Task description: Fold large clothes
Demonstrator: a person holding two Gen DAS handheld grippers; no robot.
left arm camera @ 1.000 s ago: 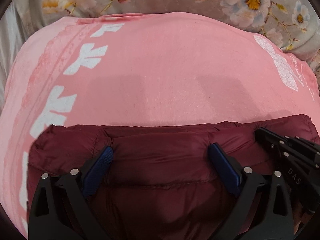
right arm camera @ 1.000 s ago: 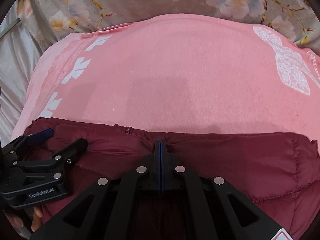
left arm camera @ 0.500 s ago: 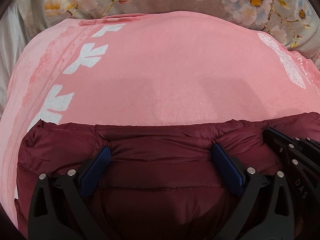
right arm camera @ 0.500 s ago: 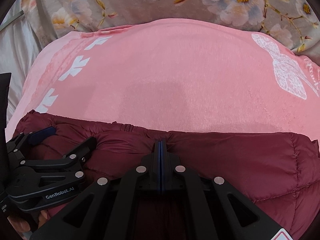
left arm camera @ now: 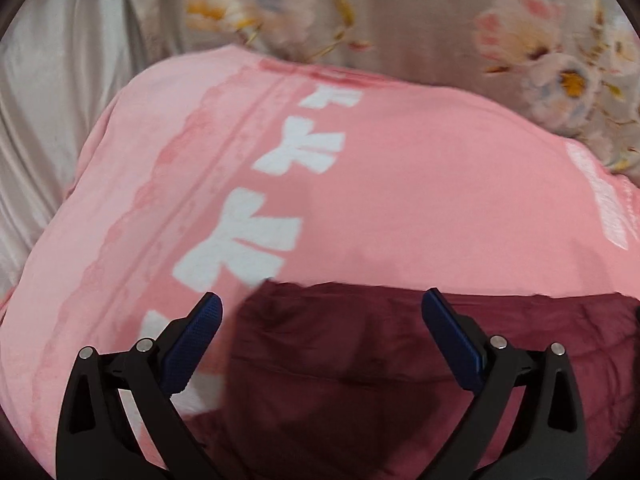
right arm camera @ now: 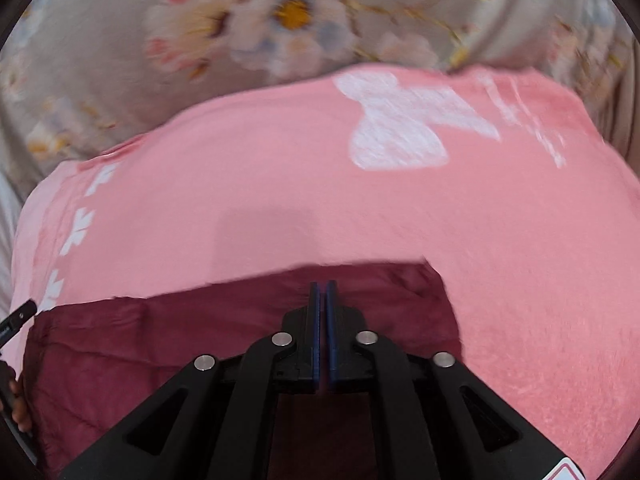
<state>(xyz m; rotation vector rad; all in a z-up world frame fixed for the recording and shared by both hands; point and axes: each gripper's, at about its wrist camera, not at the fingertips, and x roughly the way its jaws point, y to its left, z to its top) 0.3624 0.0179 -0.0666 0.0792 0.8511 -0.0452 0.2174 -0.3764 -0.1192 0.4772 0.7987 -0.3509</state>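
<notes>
A maroon puffer jacket [left arm camera: 360,360] lies folded on a pink blanket [left arm camera: 400,200]. My left gripper [left arm camera: 322,312] is open over the jacket's left end, its left blue pad over the pink blanket beside the jacket. In the right wrist view the jacket [right arm camera: 160,340] fills the lower left. My right gripper [right arm camera: 322,292] has its blue pads almost together near the jacket's far edge; I cannot see fabric between them. The tip of the left gripper [right arm camera: 18,314] shows at the far left edge.
The pink blanket [right arm camera: 360,208] has white bow prints and a lace border at its left edge. Beyond it lies a grey floral bedspread [right arm camera: 240,32]. Pale grey sheet [left arm camera: 48,100] is at the far left.
Both grippers have swung apart, the left one leftward to the jacket's left end and the right one rightward toward its right end. The left gripper stays open and the right one stays closed.
</notes>
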